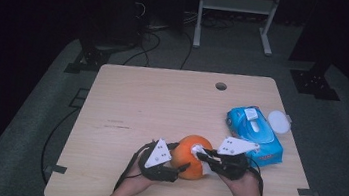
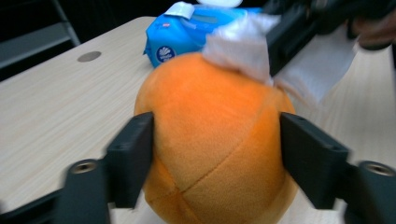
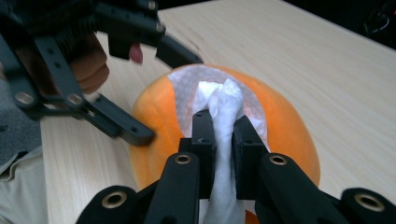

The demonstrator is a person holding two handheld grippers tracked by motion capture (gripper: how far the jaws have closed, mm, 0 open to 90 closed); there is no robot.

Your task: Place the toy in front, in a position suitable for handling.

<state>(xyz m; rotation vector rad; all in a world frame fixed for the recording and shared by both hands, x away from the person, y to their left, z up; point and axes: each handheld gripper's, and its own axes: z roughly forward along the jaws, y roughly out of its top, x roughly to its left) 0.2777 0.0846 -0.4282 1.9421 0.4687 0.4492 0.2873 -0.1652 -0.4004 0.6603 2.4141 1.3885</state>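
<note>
An orange plush ball [image 1: 189, 155] rests on the wooden table [image 1: 162, 101] near its front edge. My left gripper [image 1: 181, 167] is shut on the ball [image 2: 210, 140], one jaw on each side of it. My right gripper [image 1: 201, 154] is shut on a white wipe [image 3: 223, 135], which it presses on top of the ball [image 3: 285, 135]. The wipe [image 2: 243, 44] spreads over the ball's upper surface. The left gripper's fingers [image 3: 126, 128] hold the ball from the left in the right gripper view.
A blue pack of wet wipes [image 1: 255, 133] with its white lid [image 1: 279, 121] flipped open lies at the right of the table. A round cable hole [image 1: 221, 86] sits near the table's far edge. A metal stand [image 1: 235, 15] is on the floor beyond.
</note>
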